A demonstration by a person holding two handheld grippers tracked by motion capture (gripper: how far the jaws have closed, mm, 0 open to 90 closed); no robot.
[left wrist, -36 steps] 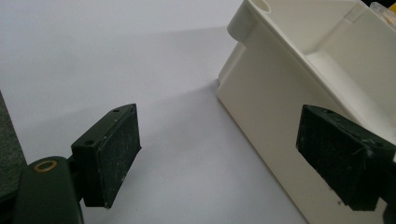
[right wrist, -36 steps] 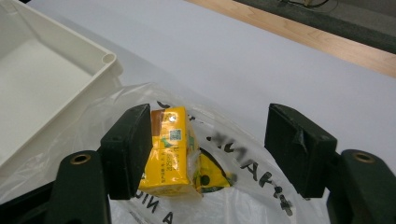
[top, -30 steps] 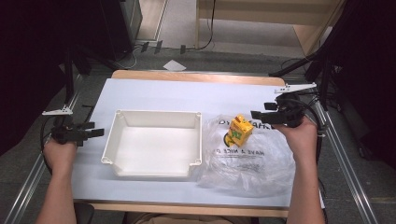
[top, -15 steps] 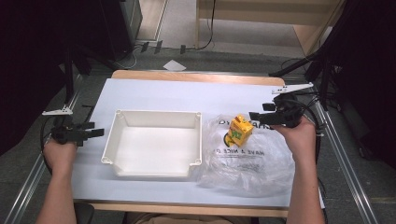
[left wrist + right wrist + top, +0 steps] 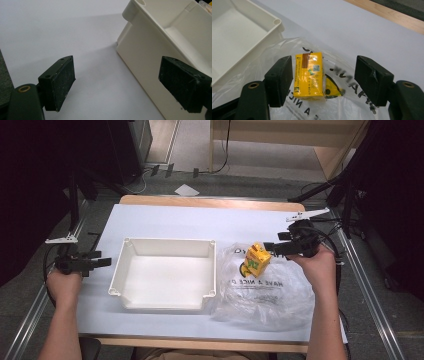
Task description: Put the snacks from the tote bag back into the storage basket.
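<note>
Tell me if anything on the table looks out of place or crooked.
The yellow carton sits on top of the crumpled clear plastic bag, turned askew to the table edges, beside the white tray. The tray itself lies square, and nothing looks spilled or damaged.

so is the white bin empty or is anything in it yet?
Empty. The high view shows the white bin's floor bare; the yellow carton sits outside it on the plastic bag, in front of the open right gripper.
</note>
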